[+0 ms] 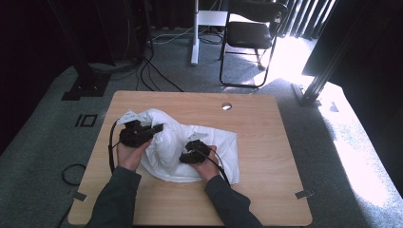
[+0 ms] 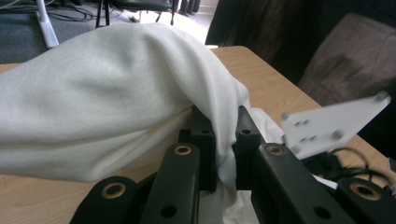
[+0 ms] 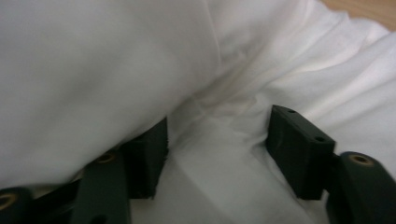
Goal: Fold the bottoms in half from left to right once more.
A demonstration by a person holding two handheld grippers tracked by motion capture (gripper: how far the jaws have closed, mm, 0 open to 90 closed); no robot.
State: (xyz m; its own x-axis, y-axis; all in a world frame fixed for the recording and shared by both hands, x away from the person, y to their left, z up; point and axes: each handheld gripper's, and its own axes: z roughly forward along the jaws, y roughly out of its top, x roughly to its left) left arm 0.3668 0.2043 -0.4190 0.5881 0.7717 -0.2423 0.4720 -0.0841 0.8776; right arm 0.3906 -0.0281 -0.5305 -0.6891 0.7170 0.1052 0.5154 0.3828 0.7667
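A white cloth (image 1: 190, 142) lies bunched on the wooden table (image 1: 266, 142). My left gripper (image 1: 157, 128) is at the cloth's left side, shut on a fold of it. In the left gripper view the white cloth (image 2: 107, 93) rises in a hump, and a pinched fold runs down between the jaws of the left gripper (image 2: 225, 154). My right gripper (image 1: 186, 153) rests on the cloth's middle. In the right gripper view the right gripper (image 3: 217, 156) stands open, jaws wide apart, pressed into the white cloth (image 3: 224, 70) with loose fabric between them.
A small round hole (image 1: 226, 106) sits near the table's far edge. A black folding chair (image 1: 249, 35) and a white stand leg (image 1: 195, 33) are on the carpet beyond. Cables (image 1: 142, 71) run across the floor at far left. Bare wood lies right of the cloth.
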